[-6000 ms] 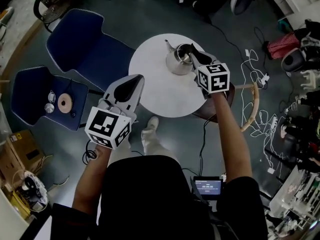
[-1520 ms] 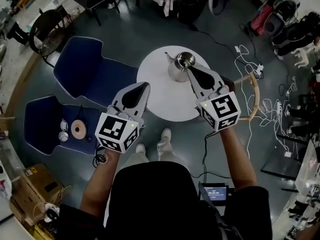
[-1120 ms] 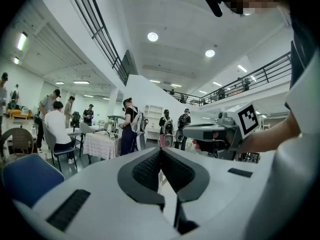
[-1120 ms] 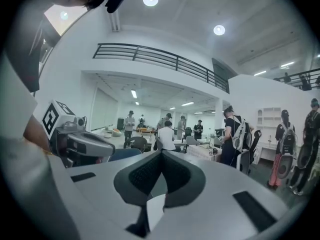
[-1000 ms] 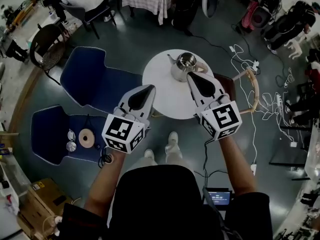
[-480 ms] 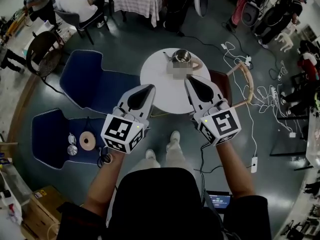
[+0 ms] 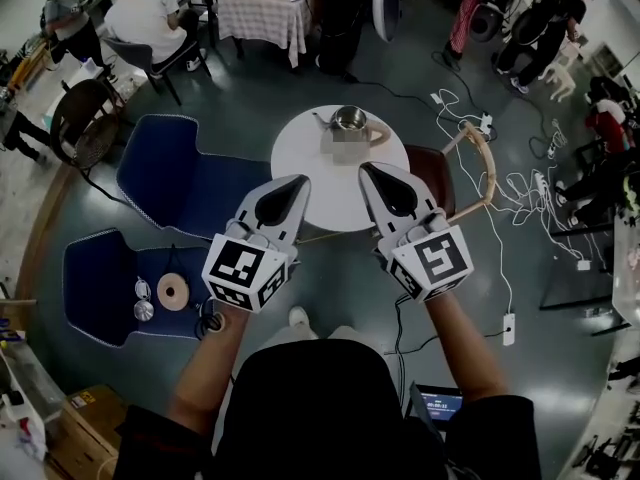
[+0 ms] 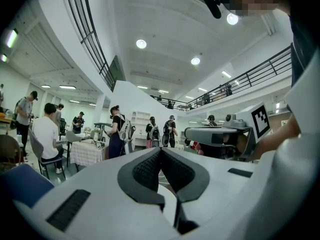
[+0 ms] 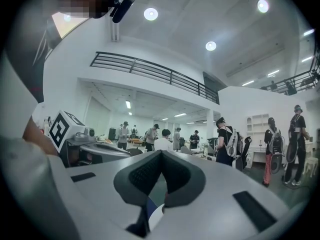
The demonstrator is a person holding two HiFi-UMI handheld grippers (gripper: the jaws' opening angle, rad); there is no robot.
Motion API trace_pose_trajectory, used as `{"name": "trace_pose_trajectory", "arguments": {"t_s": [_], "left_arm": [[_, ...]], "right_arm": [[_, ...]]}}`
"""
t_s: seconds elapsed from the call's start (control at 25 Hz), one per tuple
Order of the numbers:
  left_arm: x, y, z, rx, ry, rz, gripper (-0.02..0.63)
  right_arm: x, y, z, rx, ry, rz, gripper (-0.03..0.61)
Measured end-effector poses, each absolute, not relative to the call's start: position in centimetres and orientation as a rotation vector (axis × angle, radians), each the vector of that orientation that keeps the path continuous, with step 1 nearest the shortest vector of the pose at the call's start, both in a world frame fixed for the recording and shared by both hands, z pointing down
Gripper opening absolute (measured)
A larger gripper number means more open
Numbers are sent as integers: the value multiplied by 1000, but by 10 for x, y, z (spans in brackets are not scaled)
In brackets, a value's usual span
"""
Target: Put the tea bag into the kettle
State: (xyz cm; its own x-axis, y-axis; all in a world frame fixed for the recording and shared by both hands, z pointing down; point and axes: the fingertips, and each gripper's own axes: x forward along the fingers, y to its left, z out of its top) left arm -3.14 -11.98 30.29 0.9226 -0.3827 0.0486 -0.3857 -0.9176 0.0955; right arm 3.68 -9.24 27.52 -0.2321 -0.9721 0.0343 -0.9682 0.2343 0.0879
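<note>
The steel kettle point(image 7: 348, 126) stands at the far side of the round white table point(image 7: 310, 173); a mosaic patch covers part of its body. No tea bag shows in any view. My left gripper point(image 7: 302, 180) is held level over the table's near left edge, jaws shut with nothing between them. My right gripper point(image 7: 366, 167) is level beside it, over the near right part of the table, also shut and empty. Neither touches the kettle. The left gripper view point(image 8: 160, 150) and the right gripper view point(image 9: 161, 152) show pads meeting, with only the hall beyond them.
Two blue chairs point(image 7: 170, 163) stand left of the table; the nearer one point(image 7: 95, 268) carries a tape roll point(image 7: 172, 291). A wooden chair point(image 7: 470, 168) stands on the right, with cables point(image 7: 530, 193) on the floor. People sit and stand by a checked table point(image 7: 262, 8).
Both grippers have drawn back from the kettle and risen, staying shut. The table and kettle now look smaller and farther, and more of the hall is in view.
</note>
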Motion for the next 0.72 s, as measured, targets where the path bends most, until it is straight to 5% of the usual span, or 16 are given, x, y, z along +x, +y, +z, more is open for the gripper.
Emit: {"name": "trace_pose_trajectory", "arguments": {"t_s": [0.72], "left_arm": [[-9, -22, 287, 2994, -678, 58, 15]], "right_arm": [[48, 7, 257, 1846, -2465, -106, 17]]}}
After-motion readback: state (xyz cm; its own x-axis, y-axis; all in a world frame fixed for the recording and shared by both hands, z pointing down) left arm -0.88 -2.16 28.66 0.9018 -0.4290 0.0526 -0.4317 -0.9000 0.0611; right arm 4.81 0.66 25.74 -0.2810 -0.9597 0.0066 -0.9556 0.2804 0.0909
